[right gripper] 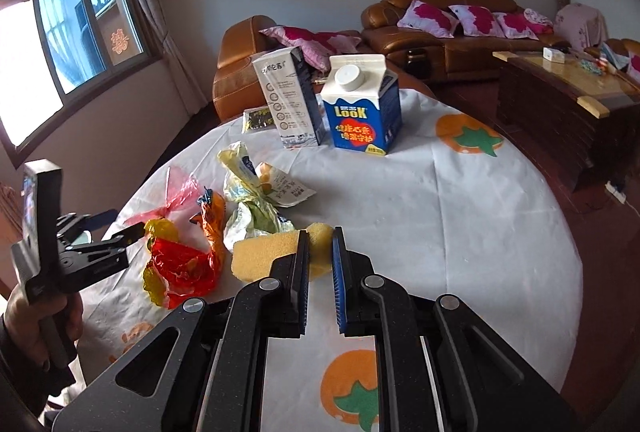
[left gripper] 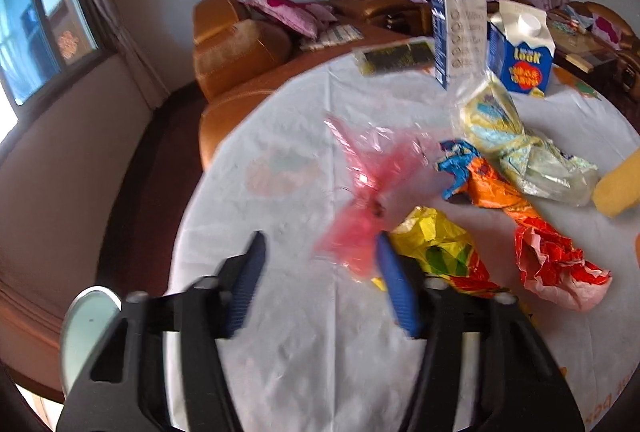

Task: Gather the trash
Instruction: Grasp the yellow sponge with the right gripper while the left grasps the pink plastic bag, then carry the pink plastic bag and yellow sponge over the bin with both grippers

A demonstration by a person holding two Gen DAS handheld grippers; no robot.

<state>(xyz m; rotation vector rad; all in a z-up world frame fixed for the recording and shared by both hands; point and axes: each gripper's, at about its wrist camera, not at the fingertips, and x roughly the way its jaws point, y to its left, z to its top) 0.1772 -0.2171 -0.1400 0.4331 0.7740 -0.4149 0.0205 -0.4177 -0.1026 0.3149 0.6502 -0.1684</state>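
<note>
Trash wrappers (left gripper: 500, 192) beyond gaping left gripper (left gripper: 320, 252); yellow sponge (right gripper: 260, 256) pinched in right gripper (right gripper: 320, 236)

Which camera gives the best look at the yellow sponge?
The right wrist view. The yellow sponge shows nearly whole there, pinched at one end by the right gripper. The left wrist view catches only one end of the sponge, at the picture's right edge.

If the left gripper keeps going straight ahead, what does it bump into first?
Probably the pink plastic wrapper. It lies right ahead of the left gripper, its near edge by the fingertips. The yellow wrapper sits just to the side. Blur makes depth uncertain.
</note>
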